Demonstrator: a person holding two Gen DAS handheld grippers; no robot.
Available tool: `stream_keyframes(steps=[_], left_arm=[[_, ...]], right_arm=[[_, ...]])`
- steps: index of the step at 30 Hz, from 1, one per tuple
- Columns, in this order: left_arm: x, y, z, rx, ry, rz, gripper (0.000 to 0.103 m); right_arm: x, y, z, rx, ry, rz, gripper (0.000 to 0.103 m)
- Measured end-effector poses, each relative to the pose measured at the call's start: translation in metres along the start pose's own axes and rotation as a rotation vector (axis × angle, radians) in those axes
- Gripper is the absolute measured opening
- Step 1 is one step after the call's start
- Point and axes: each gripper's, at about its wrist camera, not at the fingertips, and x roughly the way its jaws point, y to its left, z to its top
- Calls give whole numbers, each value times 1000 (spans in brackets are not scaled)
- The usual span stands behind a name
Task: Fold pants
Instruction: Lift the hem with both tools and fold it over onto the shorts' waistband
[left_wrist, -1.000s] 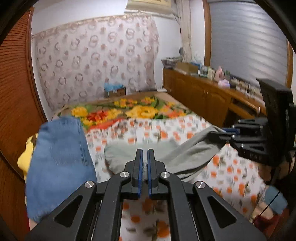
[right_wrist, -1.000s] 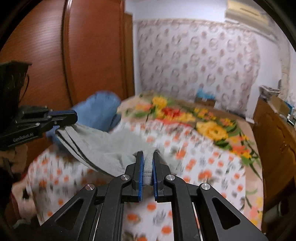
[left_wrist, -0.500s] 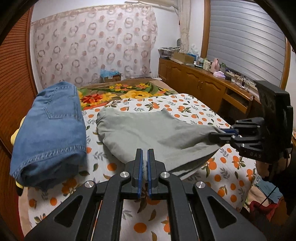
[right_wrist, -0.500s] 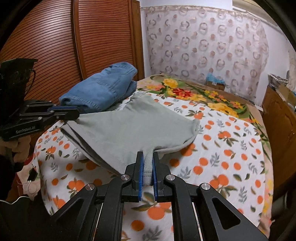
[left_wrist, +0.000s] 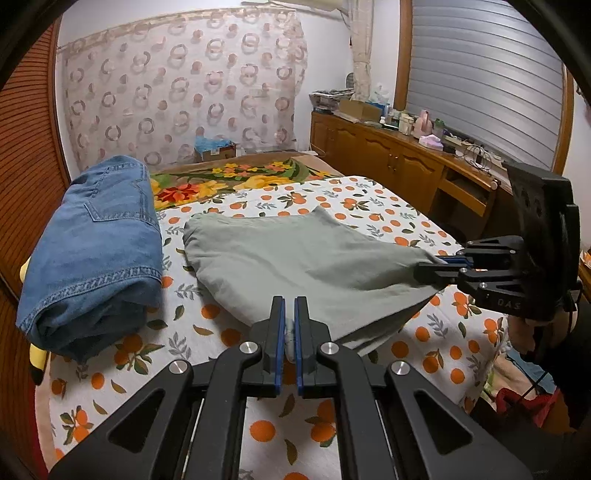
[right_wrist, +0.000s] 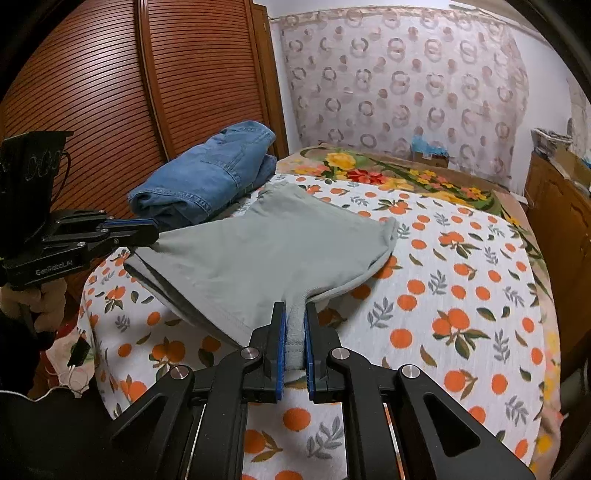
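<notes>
The grey-green pants (left_wrist: 295, 254) lie spread on the orange-print bed sheet (left_wrist: 229, 369), also seen in the right wrist view (right_wrist: 266, 254). My left gripper (left_wrist: 290, 314) is shut on the near left corner of the pants' edge. My right gripper (right_wrist: 294, 317) is shut on the other near corner. Each gripper shows in the other's view, the right one (left_wrist: 424, 271) at the right, the left one (right_wrist: 153, 232) at the left. The near edge is held a little above the bed while the far part rests on it.
A folded pile of blue jeans (left_wrist: 92, 247) lies on the bed's left side, beside the pants, over something yellow (left_wrist: 37, 365). A wooden slatted wardrobe (right_wrist: 110, 92) stands left. A wooden dresser (left_wrist: 406, 166) with clutter runs along the right. A floral blanket (left_wrist: 236, 181) lies further back.
Both grippers, still shut on the pants, have brought them down and spread them out over the bed. The pants have gone from bunched and hanging to lying mostly flat.
</notes>
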Motion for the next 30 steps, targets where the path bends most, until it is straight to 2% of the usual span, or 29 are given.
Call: stream_keyframes(steps=[19,30], left_arm=[[-6,-10,-34,-27,35,-30,6],[-32,-20,-33,-23,-7,-72,6]], right_arm=[[-12,15,-36,41,3,10,8],[-38,18,-43,62,-15,24,8]])
